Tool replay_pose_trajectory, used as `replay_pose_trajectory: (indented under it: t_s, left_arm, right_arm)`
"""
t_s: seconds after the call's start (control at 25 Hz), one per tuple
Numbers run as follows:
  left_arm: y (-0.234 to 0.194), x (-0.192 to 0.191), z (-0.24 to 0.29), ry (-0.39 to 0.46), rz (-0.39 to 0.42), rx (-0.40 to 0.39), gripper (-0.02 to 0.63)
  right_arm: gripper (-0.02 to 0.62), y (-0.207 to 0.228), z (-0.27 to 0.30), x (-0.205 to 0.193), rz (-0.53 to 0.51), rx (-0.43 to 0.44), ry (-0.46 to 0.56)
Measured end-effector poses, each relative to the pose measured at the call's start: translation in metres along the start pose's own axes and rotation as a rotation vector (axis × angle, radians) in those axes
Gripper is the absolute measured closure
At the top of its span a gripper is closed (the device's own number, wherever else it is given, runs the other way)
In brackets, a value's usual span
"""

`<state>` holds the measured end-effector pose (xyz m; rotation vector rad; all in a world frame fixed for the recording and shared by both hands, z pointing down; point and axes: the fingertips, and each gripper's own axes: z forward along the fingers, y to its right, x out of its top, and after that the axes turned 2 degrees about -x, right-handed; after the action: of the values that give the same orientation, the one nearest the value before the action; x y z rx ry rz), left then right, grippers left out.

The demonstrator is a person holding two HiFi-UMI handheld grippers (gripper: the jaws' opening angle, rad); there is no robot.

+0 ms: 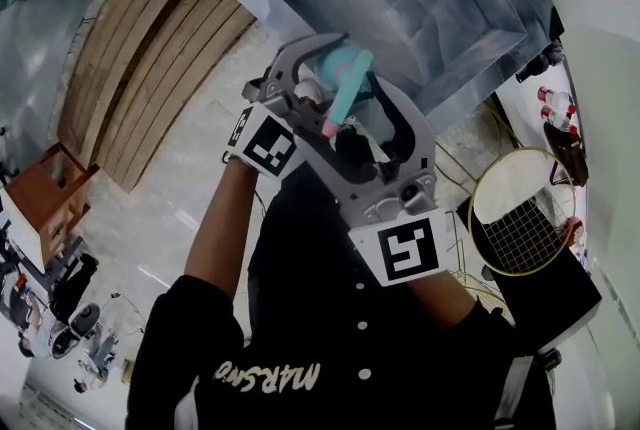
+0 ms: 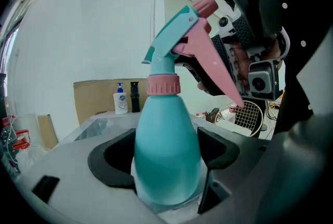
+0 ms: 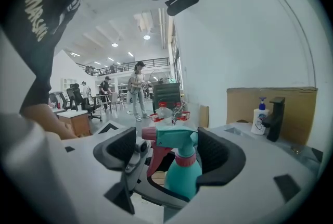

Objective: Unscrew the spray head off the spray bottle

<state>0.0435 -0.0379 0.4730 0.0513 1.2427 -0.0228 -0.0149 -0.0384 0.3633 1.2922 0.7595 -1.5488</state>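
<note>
Spray bottle upright, long axis vertical, body clamped in left gripper. Spray head sits dead ahead between right gripper jaws, which stand wide, pads clear. Right gripper likely best placed for the twist.

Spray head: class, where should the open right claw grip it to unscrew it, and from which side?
Probably the pink collar under the spray head, level from the side: it is round, while trigger and nozzle jut out. The left claw holds the bottle upright.
</note>
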Motion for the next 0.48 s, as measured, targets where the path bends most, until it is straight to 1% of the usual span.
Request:
replay_pose_trajectory:
  t_s: [0.28,0.48]
  left_arm:
    - [0.0005,0.0008,-0.0001,-0.004,0.0,0.001,0.218]
    - [0.0,0.0009,-0.0001,-0.006,-0.004,-0.001,0.218]
  right_arm:
    - [0.233,0.0007,0.0073,0.0021,-0.011,-0.031,0.007]
    - [0.257,0.0047,0.0104,0.0007,-0.017,-0.05,-0.001]
